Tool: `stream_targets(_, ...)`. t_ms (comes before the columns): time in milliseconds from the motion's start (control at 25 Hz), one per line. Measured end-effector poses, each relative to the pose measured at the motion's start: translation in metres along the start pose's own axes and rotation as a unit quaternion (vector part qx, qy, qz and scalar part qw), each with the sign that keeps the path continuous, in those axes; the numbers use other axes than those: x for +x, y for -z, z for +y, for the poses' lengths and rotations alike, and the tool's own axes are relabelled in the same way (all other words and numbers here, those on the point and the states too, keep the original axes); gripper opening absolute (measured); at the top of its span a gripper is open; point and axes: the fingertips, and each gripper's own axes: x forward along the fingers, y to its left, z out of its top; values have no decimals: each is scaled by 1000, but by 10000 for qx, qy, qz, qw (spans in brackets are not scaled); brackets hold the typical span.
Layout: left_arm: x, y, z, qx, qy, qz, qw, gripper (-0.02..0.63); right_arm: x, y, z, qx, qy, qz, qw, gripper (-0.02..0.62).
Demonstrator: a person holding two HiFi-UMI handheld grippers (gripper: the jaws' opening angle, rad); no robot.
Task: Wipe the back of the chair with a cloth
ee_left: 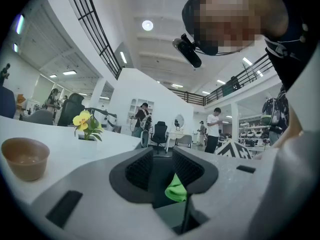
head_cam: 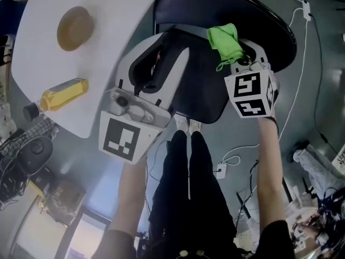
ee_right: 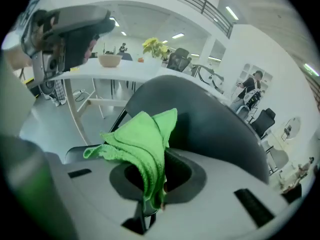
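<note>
The dark chair's back [head_cam: 200, 93] stands just in front of my legs, its seat [head_cam: 237, 7] beyond it. My right gripper [head_cam: 235, 55] is shut on a bright green cloth [head_cam: 225, 41] at the top right of the chair back. In the right gripper view the cloth [ee_right: 142, 144] hangs bunched out of the jaws, with the chair [ee_right: 215, 129] close behind. My left gripper [head_cam: 159, 63] is open at the back's left edge. In the left gripper view [ee_left: 162, 166] a dark surface fills the gap, with a bit of the cloth [ee_left: 176, 189] showing.
A white table [head_cam: 108, 47] stands to the left, close to the chair, with a tan bowl [head_cam: 75, 28] and a yellow bottle [head_cam: 62, 94] lying on it. White cables [head_cam: 302, 63] run over the grey floor on the right. Clutter sits at the lower corners.
</note>
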Motion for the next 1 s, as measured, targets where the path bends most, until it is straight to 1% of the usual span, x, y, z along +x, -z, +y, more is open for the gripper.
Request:
stream_targets(120, 6, -6, -8, 17, 43, -28, 10000, 123, -32, -20, -24, 10, 246, -265, 9993, 43)
stream_targets(280, 17, -17, -21, 45, 153, -95, 9998, 121, -78, -37, -65, -237, 735, -377, 9963, 43)
stream_targets(440, 29, -27, -31, 67, 232, -177, 9996, 121, -110, -41, -99, -236, 1030, -447, 9934, 43)
stream_targets(560, 37, -36, -38, 82, 302, -333, 9990, 121, -122, -38, -122, -225, 1255, -437, 9909, 43)
stream_targets(600, 39, -38, -39, 89, 305, -386, 9988, 109, -124, -36, -127, -230, 1312, -417, 9902, 43)
stream_targets(680, 44, -41, -39, 128, 253, -376, 9989, 39, -128, -33, -134, -238, 1423, -390, 9888, 43)
stream_targets(720, 46, -40, -39, 163, 219, -325, 9991, 25, -129, -30, -137, -236, 1480, -378, 9880, 43)
stream_targets(760, 49, -40, -38, 197, 187, -272, 9993, 11, -129, -28, -140, -229, 1528, -364, 9873, 43)
stream_targets(840, 53, -40, -35, 223, 110, -203, 9995, 8, -127, -23, -143, -196, 1555, -340, 9870, 43)
stream_targets(1000, 55, -41, -28, 70, 19, -222, 9997, 8, -110, -17, -138, -16, 1356, -290, 9903, 43)
